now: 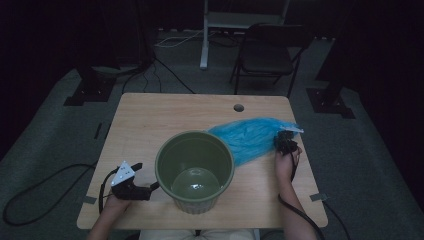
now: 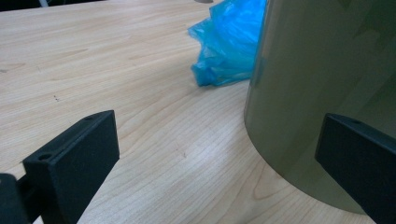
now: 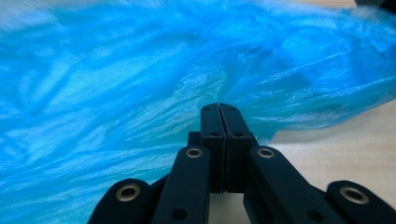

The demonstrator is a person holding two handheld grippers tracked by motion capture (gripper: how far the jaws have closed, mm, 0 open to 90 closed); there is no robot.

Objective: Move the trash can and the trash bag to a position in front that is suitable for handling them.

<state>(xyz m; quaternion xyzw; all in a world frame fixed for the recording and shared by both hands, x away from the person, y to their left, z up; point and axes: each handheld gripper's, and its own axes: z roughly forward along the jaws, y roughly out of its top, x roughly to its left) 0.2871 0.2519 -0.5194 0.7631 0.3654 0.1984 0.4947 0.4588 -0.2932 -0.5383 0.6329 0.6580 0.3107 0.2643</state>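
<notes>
A green plastic pot point(image 1: 195, 202) stands upright near the table's front middle, with nothing inside it. Its wall point(image 2: 317, 93) is close on the right in the left gripper view. A crumpled blue plastic bag point(image 1: 247, 137) lies on the table behind and to the right of the pot. My left gripper point(image 1: 146, 176) rests low at the pot's left side, its jaws open wide point(image 2: 217, 126); one jaw is in front of the pot wall. My right gripper point(image 1: 286, 141) is at the bag's right end, its jaws pressed together point(image 3: 219, 109) into the edge of the blue film point(image 3: 116, 84).
The wooden table point(image 1: 150, 120) has a round cable hole point(image 1: 238, 107) at its back edge. A folding chair point(image 1: 267, 52) and a white desk leg point(image 1: 205, 45) stand behind it. Black cables point(image 1: 45, 200) trail over the carpet at the left.
</notes>
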